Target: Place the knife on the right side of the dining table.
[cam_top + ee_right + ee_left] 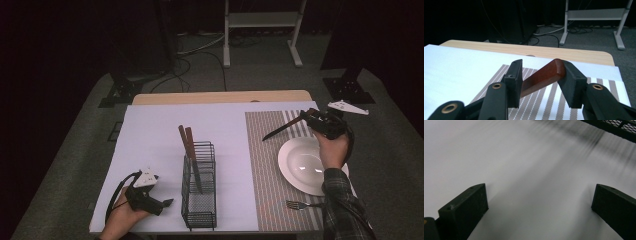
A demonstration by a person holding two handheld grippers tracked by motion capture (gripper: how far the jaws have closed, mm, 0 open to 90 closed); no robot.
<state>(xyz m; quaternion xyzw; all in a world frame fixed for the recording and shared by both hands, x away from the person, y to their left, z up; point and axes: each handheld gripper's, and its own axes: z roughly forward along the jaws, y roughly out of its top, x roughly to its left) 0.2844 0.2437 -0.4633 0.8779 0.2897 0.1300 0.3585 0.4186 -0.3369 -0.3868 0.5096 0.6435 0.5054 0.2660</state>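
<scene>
Left hand-held gripper (167, 202): released, low over the desk (150, 135).
Right hand-held gripper (539, 80): grasping knife (282, 127) by its wooden handle, above the striped placemat (265, 165).
Handling: stiff, light; handle likely the safest hold.

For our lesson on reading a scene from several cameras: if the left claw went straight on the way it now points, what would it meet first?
Probably the black wire basket. In the high view the left claw points right, toward the basket's near end. Its own view shows bare white table cover ahead and the basket's rim at top right, so it might pass just beside.
</scene>
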